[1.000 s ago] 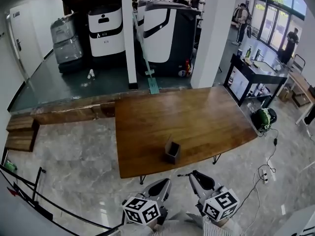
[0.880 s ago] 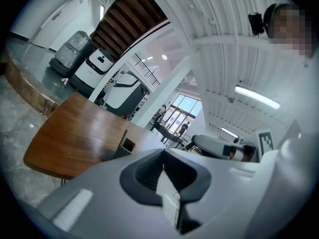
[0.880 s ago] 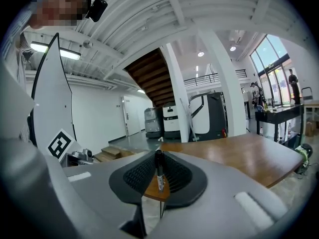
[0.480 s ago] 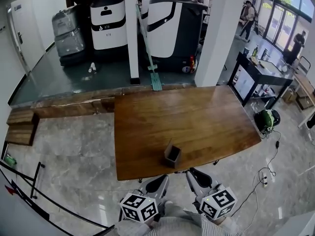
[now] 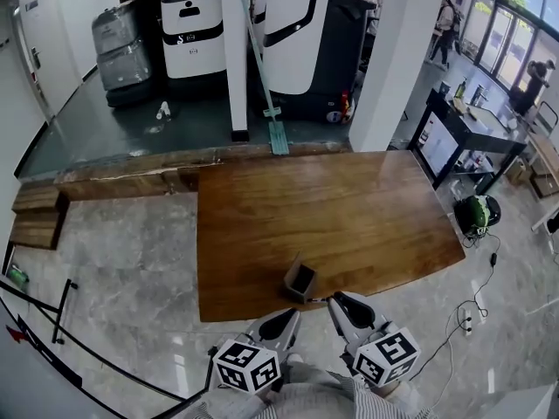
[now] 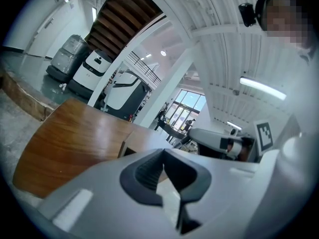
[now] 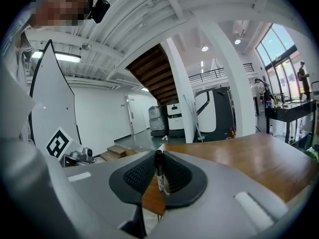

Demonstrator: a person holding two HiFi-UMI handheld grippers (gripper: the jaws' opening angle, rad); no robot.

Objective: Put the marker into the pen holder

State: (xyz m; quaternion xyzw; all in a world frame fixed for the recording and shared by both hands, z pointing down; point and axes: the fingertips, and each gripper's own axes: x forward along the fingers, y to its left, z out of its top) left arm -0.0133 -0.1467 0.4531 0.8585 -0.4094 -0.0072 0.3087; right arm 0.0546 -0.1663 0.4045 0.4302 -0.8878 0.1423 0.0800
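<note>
The pen holder (image 5: 299, 283), a small dark square box, stands near the front edge of the wooden table (image 5: 349, 208). A black marker (image 7: 159, 171) stands upright between the pads of my right gripper (image 7: 158, 157), which is shut on it. In the head view the right gripper (image 5: 335, 300) reaches the table's front edge just right of the holder. My left gripper (image 5: 292, 318) hangs below the edge, under the holder. Its jaws (image 6: 163, 152) meet at the tip with nothing between them. The holder (image 6: 130, 142) shows just beyond them.
Marble floor surrounds the table. A white pillar (image 5: 234, 51) and large cleaning machines (image 5: 306, 42) stand behind it on a dark raised floor. A black desk (image 5: 463, 129) is at the right, with people far off near the windows. Wooden steps (image 5: 35, 225) lie at the left.
Both grippers have come forward and up to the table's front edge. The holder now sits just in front of them. The marker stays gripped in the right gripper.
</note>
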